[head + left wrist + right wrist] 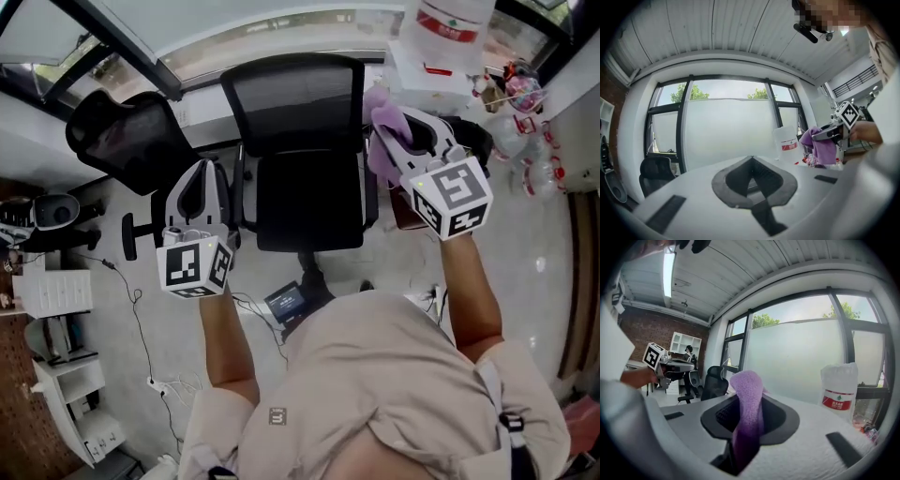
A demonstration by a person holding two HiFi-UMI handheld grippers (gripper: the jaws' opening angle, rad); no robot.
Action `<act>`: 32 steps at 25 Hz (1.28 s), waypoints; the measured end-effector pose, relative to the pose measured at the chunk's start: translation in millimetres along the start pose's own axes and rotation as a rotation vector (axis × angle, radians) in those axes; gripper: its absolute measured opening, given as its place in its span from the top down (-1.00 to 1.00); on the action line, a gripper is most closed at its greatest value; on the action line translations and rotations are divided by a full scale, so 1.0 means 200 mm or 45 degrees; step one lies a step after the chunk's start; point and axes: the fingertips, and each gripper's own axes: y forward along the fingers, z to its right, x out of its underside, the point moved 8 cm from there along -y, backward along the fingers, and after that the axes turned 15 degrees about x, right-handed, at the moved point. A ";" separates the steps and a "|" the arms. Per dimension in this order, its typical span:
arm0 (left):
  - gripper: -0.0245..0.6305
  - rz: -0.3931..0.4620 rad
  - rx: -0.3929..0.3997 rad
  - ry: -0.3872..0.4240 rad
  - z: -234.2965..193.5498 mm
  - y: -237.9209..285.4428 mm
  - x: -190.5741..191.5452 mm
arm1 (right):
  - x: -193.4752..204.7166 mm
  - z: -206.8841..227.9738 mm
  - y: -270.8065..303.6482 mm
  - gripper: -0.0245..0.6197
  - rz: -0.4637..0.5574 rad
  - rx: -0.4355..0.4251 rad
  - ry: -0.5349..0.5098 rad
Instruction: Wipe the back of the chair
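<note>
Item: chair (295,103), black mesh back and black seat, upper centre of the head view, facing the person; the back is not yet under the cloth. Wiping item: purple cloth (382,141), clamped in the right gripper (398,131), just beside the back's right edge; contact cannot be told. In the right gripper view the cloth (747,413) stands as a narrow folded strip between the jaws. Left gripper (202,173): closed on nothing, left of the seat, not bracing the chair. Surroundings: second black chair (122,141) upper left; water jug (450,28) and small clutter upper right; cables (141,319) on the floor lower left. Hazards, judged: an unbraced chair may swivel or roll away under wiping pressure; the narrow strip may give poor contact or drag out of the jaws on the mesh; a wide sweep right could strike the jug.
</note>
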 end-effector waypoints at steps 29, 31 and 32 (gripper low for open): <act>0.90 -0.114 0.126 -0.017 -0.71 0.61 0.35 | 0.14 -0.19 0.96 0.64 -0.118 0.052 -0.026; 0.90 -0.122 0.131 -0.021 -0.76 0.64 0.41 | 0.18 -0.23 1.07 0.64 -0.129 0.046 -0.033; 0.90 -0.128 0.133 -0.022 -0.78 0.66 0.44 | 0.21 -0.25 1.13 0.63 -0.134 0.043 -0.037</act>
